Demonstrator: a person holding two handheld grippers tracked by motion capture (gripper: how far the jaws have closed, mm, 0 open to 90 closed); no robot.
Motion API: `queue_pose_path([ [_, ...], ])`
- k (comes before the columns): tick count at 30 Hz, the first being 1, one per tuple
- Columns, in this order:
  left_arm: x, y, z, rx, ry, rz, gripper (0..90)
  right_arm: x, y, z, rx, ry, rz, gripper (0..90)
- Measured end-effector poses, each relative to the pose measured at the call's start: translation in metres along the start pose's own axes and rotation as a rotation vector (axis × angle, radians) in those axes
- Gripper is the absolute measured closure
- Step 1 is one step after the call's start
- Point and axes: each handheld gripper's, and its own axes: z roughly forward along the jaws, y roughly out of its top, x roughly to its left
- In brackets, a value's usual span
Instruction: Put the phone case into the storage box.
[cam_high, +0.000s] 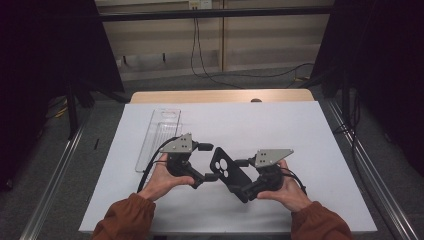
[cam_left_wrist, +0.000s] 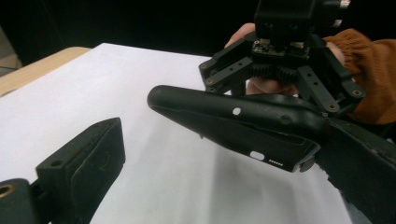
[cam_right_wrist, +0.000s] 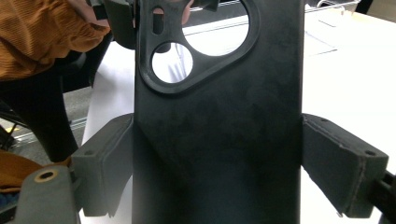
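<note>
White sheet (cam_high: 280, 125) covers the wooden table (cam_high: 220, 95); grey floor (cam_high: 260, 80) beyond. Right gripper (cam_high: 243, 176) clamps a black phone case (cam_high: 227, 170); left gripper (cam_high: 209, 161) seems open.

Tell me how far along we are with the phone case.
Done: the black phone case is off the table, clamped across its width by the right gripper. In hand: the left gripper, jaws open, sits at its camera-cutout end. Left: the clear plastic tray is untouched.

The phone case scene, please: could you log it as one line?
right hand-held gripper: shut on black phone case | left hand-held gripper: open beside it | clear tray: untouched
</note>
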Motion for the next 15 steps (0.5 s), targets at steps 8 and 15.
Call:
queue_pose_path([
  [8, -0.0014, 0.0011, 0.0003, 0.016, -0.062, 0.03, 3.1, 0.0022, 0.0005, 0.0013, 0.022, 0.039, -0.007, 14.2],
  [15, -0.0018, 0.0009, 0.001, 0.039, -0.102, 0.033, 4.3, 0.0037, 0.0007, 0.002, 0.043, 0.061, -0.013, 14.2],
])
